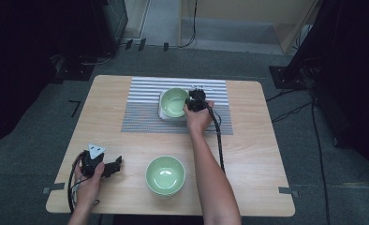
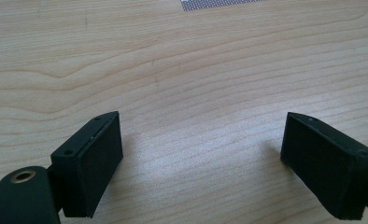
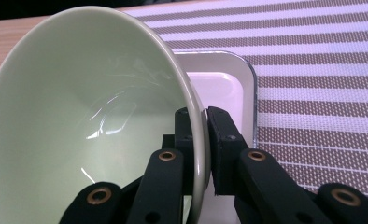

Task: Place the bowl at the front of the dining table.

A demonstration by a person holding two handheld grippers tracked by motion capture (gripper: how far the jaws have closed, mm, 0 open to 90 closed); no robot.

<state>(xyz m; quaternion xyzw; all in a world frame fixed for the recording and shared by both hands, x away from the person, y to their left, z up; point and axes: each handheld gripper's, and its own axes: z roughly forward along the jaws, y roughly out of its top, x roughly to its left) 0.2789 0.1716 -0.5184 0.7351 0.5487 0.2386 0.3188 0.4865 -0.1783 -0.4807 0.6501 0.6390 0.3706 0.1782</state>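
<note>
2 bowls: right claw (image 3: 205, 140) pinches far bowl (image 1: 174, 101) by its rim over tray (image 1: 161, 111); thin rim grip may slip, bowl tipping. Left claw (image 2: 201, 163) open, idle at the desk's (image 1: 248, 154) near-left corner.

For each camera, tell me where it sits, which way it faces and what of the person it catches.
High view: above the near edge, facing forward and down on the table; both forearms and both grippers.
Left gripper view: on the left gripper, facing bare wood; open jaws.
Right gripper view: on the right gripper, jaws clamping the bowl rim over the tray.
Shared: high and right views show bowl, tray, striped mat.
</note>
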